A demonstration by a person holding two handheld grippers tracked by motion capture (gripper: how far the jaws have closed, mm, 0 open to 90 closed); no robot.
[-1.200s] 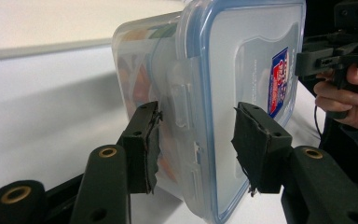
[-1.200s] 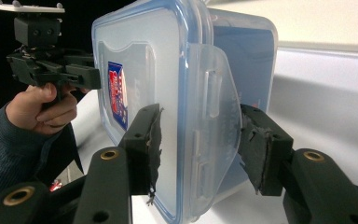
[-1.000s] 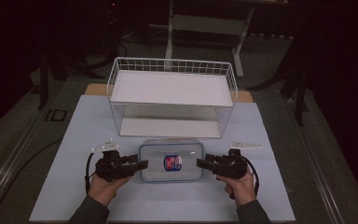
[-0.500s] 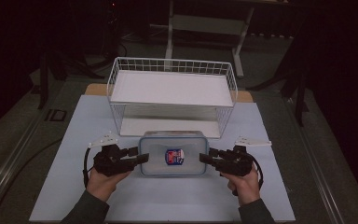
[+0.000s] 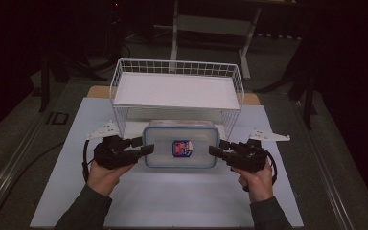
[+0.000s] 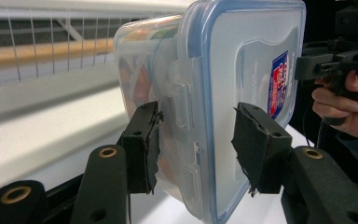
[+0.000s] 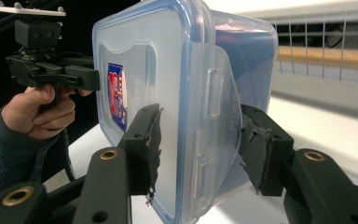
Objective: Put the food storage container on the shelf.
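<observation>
A clear plastic food container [image 5: 179,146] with a blue-rimmed lid and a red and blue label sits at the front of the white wire rack [image 5: 177,91]. My left gripper [image 5: 143,145] is at its left end and my right gripper [image 5: 215,146] at its right end. In the left gripper view my jaws [image 6: 198,149] clamp the container [image 6: 242,70] across lid and base, by a side latch. In the right gripper view my jaws [image 7: 200,144] close on the container [image 7: 140,56] over a flared latch flap. Orange and dark contents show through the walls.
The rack stands on legs over a white mat [image 5: 172,201] that covers the table, leaving a low space beneath its shelf. A wooden strip [image 5: 100,91] runs behind the rack. Dark floor and a table frame [image 5: 211,24] lie beyond.
Both grippers and the container have moved away from the person, toward the rack. The container's far edge now sits under the rack's front edge.
</observation>
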